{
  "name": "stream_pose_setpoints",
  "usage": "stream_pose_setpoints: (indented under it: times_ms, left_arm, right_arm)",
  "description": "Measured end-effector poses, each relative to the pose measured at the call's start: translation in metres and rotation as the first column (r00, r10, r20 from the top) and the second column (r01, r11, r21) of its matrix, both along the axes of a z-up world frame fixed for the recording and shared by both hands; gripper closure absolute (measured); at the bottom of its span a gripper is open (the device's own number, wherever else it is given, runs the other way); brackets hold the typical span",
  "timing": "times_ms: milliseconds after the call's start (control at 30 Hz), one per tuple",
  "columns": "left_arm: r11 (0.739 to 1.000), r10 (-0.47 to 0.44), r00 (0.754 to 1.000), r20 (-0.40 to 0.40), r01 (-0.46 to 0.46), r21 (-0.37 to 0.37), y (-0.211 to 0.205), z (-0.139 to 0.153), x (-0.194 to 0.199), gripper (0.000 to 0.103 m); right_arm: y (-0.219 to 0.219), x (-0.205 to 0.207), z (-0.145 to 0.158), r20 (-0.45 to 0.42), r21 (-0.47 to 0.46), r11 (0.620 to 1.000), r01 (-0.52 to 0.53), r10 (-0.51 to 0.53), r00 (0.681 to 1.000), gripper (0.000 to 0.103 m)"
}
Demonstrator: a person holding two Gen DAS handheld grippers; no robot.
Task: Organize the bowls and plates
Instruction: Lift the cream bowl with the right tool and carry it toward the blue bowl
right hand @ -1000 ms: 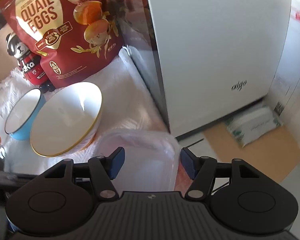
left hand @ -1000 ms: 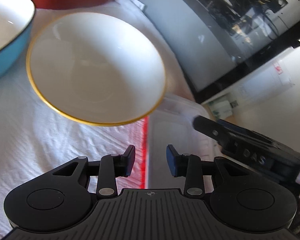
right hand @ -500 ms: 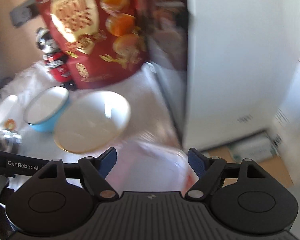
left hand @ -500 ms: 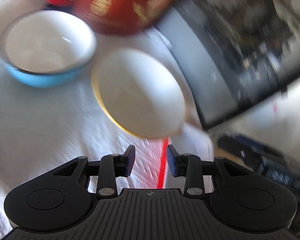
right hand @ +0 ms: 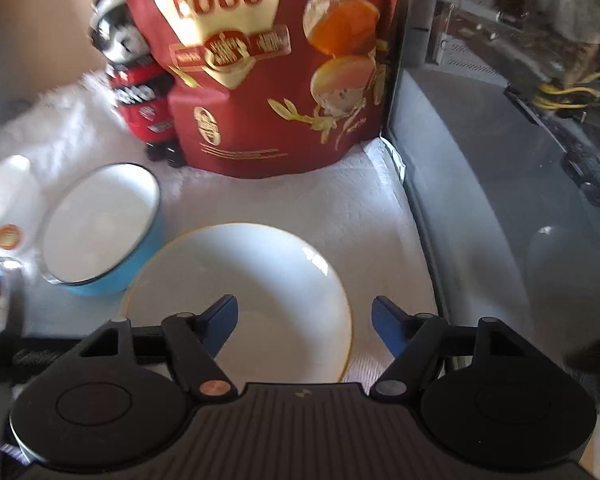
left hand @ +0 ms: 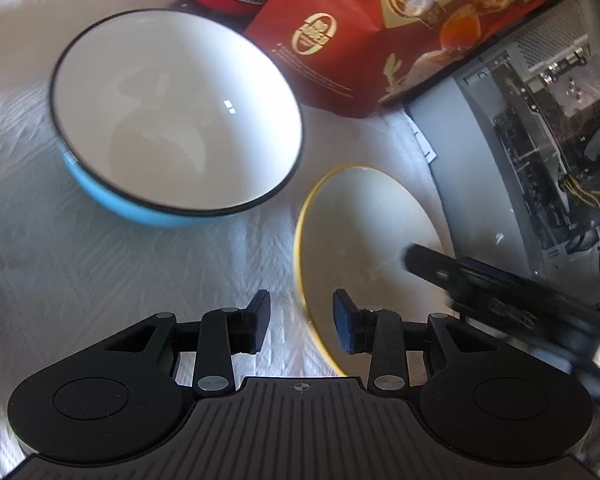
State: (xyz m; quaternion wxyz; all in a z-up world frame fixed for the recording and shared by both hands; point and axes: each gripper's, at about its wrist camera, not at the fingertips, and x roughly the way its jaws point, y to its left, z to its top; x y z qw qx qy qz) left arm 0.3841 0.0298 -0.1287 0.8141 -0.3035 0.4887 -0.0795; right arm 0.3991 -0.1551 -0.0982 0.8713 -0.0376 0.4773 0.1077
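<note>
A white bowl with a gold rim (left hand: 364, 232) (right hand: 256, 292) sits on the white cloth. A blue bowl with a white inside and dark rim (left hand: 172, 116) (right hand: 96, 228) stands to its left. My left gripper (left hand: 302, 322) is open and empty, its jaws on either side of the gold bowl's near-left rim. My right gripper (right hand: 304, 326) is open wide and empty, over the gold bowl's near side. The right gripper also shows as a dark blurred shape (left hand: 500, 292) over that bowl's right side.
A red quail-egg bag (right hand: 260, 60) (left hand: 380, 32) and a small toy figure in red (right hand: 140, 88) stand at the back. A computer case with a glass side (right hand: 520, 160) (left hand: 548, 140) walls off the right. A white container (right hand: 4, 208) lies far left.
Both grippers have swung left and forward over the bowls. The gold-rimmed bowl is now close under both. The clear plastic box seen earlier is out of view. The right jaws have opened wider.
</note>
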Motion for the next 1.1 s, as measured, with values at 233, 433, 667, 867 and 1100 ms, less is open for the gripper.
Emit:
stream_pose_setpoints:
  times_ms: [233,433,667,867,1100]
  left_arm:
    - [1.0,-0.028,1.0,-0.008,0.028,-0.001,-0.007,-0.005,0.01,0.077]
    - [0.998,-0.029,0.998,-0.051,0.032,0.056,-0.008,0.001,0.003,0.077]
    - [0.995,-0.026,0.997,-0.068,0.032,0.094,0.013,0.012,-0.032,0.077]
    - [0.993,-0.012,0.995,-0.1,0.023,0.116,0.029,0.009,-0.061,0.077]
    - [0.995,0.002,0.997,-0.078,0.006,0.098,0.03,0.005,-0.063,0.077]
  right_arm:
    - [-0.003,0.027,-0.032,-0.144,0.113,0.994,0.012,0.004,0.99,0.031]
    - [0.002,0.022,-0.026,-0.148,0.14,0.99,0.008,0.013,0.989,0.031]
    - [0.018,0.009,-0.021,-0.201,0.226,0.974,-0.035,0.081,0.976,0.031]
    - [0.039,-0.012,-0.019,-0.238,0.286,0.952,-0.107,0.179,0.955,0.031]
    - [0.051,-0.02,-0.023,-0.228,0.242,0.958,-0.155,0.211,0.95,0.028]
